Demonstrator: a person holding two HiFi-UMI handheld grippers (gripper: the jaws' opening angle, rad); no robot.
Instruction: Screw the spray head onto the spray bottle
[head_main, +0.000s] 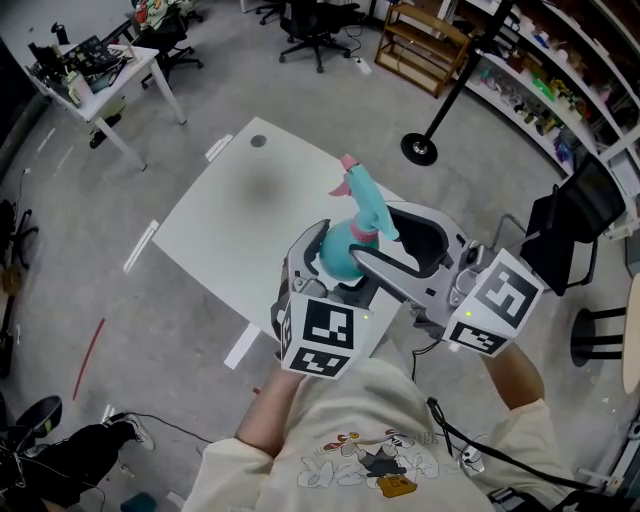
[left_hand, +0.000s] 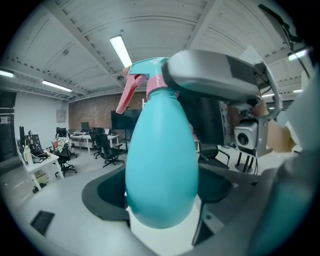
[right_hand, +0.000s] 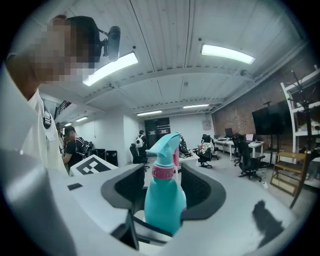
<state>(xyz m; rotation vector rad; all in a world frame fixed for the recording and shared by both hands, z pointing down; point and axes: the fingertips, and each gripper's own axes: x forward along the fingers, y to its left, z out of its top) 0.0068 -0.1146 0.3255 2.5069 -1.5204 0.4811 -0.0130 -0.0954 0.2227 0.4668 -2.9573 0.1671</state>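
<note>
Closest to the lens, a cream shirt (head_main: 370, 440) with a cartoon print is filling the bottom centre of the head view. Just above it, at frame centre, the left gripper (head_main: 338, 258) is showing its marker cube to the camera. Its jaws are clenching the round body of a teal spray bottle (head_main: 340, 250). That bottle is hanging in the air over the near corner of a white table (head_main: 220, 220), not touching it, with its head end toward the top of the frame.

The spray head (head_main: 365, 205) is sitting on the bottle's neck, with a pink collar (head_main: 363, 233) at the joint and a pink trigger (head_main: 343, 183) toward the upper left. Whether the collar is fully threaded: cannot tell.

The right gripper (head_main: 378, 232) is lying in from the right of the frame. Its jaws are standing apart on either side of the bottle, pads not pressing, so it is released.

In the right gripper view the bottle is standing upright at lower centre between the two dark pads. A gap is showing on the left side.

In the left gripper view the teal body is filling the middle of the frame between the pads. One grey jaw of the right gripper is crossing the upper right beside the collar.

Office chairs (head_main: 310, 30) and a wooden shelf (head_main: 420, 40) are sitting along the top edge of the head view, well apart from the table.
</note>
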